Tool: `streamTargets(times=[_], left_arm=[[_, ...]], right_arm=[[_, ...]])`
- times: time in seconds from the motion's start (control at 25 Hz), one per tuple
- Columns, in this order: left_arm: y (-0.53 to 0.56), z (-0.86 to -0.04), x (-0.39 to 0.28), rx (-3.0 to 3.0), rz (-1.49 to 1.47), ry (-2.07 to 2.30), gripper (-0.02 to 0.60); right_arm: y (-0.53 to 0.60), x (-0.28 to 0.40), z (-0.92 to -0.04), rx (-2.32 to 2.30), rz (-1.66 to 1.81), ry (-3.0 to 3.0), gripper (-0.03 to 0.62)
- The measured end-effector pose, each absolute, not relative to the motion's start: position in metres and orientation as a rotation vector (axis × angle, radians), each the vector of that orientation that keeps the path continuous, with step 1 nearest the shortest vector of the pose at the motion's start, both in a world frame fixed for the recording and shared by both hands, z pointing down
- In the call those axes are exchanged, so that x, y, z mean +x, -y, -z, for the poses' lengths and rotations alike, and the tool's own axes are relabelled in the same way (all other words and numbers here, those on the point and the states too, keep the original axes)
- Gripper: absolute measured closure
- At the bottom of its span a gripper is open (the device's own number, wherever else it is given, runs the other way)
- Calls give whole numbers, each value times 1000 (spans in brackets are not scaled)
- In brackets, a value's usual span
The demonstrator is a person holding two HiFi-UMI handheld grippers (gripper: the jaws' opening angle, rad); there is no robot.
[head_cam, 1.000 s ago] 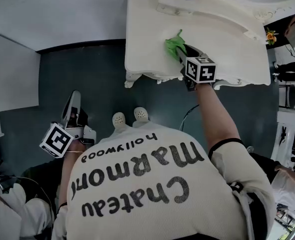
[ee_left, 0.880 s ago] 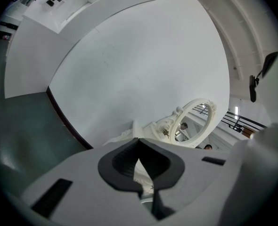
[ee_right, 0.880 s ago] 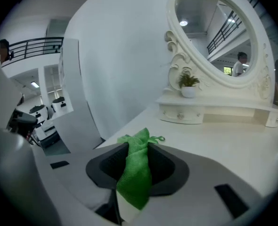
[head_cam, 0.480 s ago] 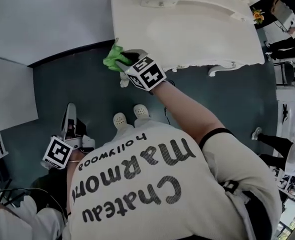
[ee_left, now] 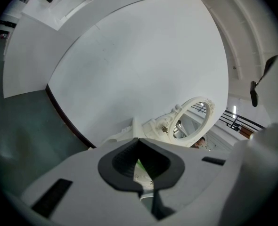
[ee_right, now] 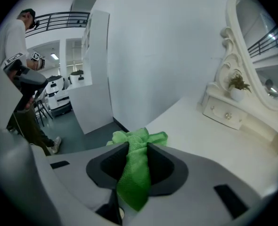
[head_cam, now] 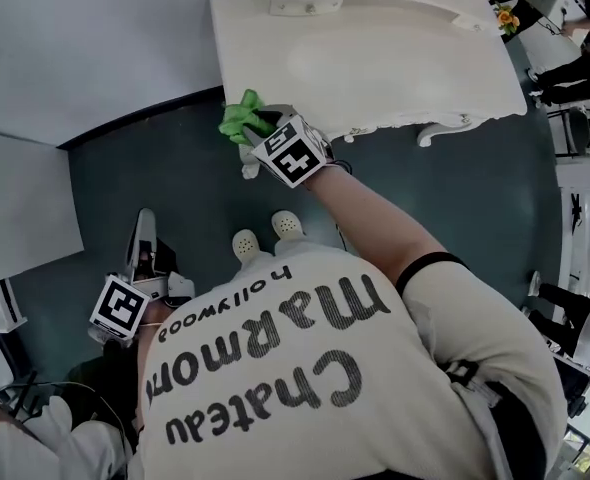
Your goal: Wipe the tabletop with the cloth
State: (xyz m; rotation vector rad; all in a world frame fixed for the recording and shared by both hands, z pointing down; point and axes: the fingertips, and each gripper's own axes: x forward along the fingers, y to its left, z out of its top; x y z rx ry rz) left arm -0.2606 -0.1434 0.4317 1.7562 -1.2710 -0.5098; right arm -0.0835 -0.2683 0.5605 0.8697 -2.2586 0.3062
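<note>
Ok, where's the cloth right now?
In the head view, the cloth is clamped in the right gripper, at the near-left corner of the table.

even, soft indoor light; gripper views fisheye-warped with dark vignetted corners

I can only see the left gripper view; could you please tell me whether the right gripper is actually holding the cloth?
Observer: Yes, the right gripper is shut on the green cloth, which is pinched between its pads.
Operator: Thank you. Where is it on the table?
Observer: At the white dressing table's near corner, on the head view's left, right at the edge.
Operator: And where is my left gripper?
Observer: The left gripper hangs low beside the person, over the dark floor, well apart from the table.
</note>
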Motion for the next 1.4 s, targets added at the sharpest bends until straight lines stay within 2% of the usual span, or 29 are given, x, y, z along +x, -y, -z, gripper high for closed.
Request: streamTargets(times=[0.84, 1.12, 1.4], left_arm=[[177, -416, -181, 1881, 430, 1078, 574], [182, -401, -165, 1921, 439, 1038, 574], [193, -400, -157, 2009, 289, 1094, 574]], right_arm=[[272, 71, -560, 1269, -464, 2098, 465], [261, 90, -558, 1325, -521, 2064, 465], [258, 91, -557, 1370, -616, 2060, 464]])
